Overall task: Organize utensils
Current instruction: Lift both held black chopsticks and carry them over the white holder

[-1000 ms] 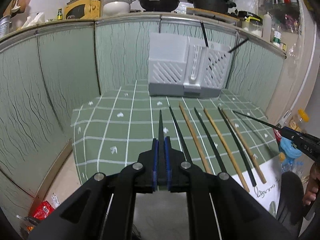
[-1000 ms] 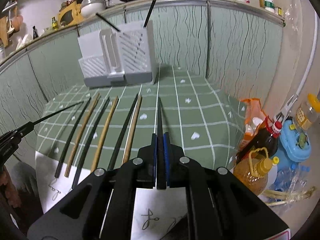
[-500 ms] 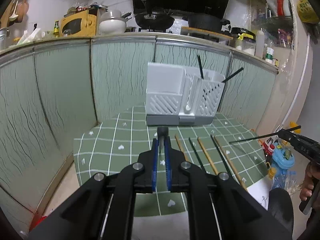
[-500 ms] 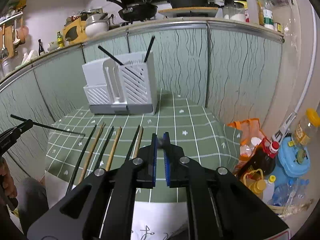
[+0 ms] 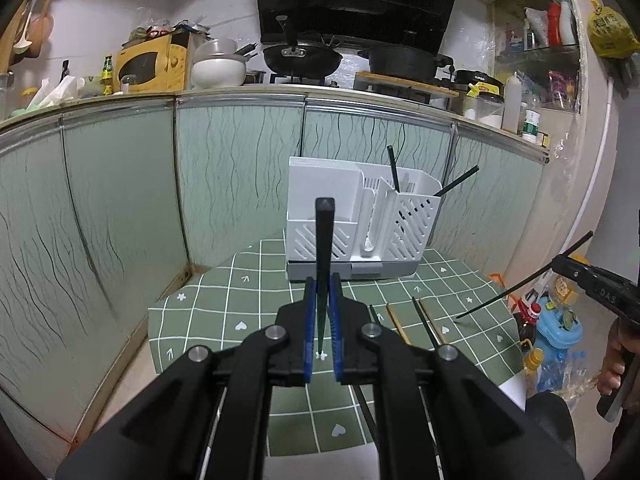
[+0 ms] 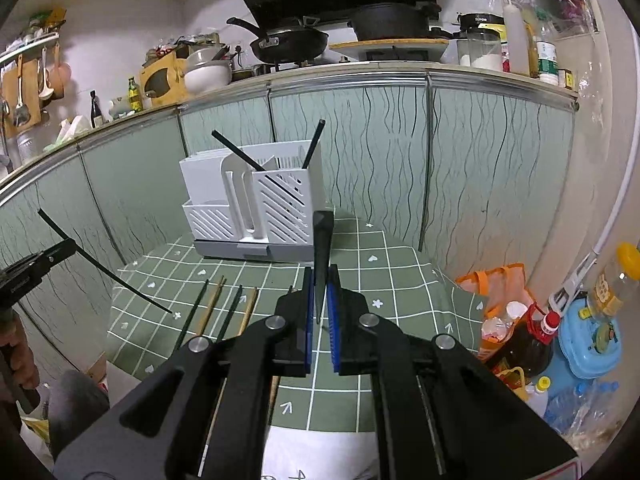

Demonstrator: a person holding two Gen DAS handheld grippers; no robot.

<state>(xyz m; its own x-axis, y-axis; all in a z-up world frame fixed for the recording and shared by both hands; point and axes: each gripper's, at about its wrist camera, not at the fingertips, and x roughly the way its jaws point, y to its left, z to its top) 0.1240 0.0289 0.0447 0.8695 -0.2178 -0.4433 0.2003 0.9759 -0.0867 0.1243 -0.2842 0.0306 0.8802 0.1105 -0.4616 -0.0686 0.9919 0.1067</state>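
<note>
Green-tiled counter [image 5: 224, 312] carries a white utensil holder [image 5: 360, 232] ahead of both tongs. Left tongs [image 5: 322, 316] clench one black chopstick [image 5: 324, 240]; right tongs [image 6: 320, 312] clench another [image 6: 322, 248], each raised for insertion. Remaining chopsticks [image 6: 224, 308] lie flat between the tongs, awaiting pickup

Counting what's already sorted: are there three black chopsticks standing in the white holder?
No, only two black chopsticks stick out of the white holder, both in its slotted right compartment.
</note>
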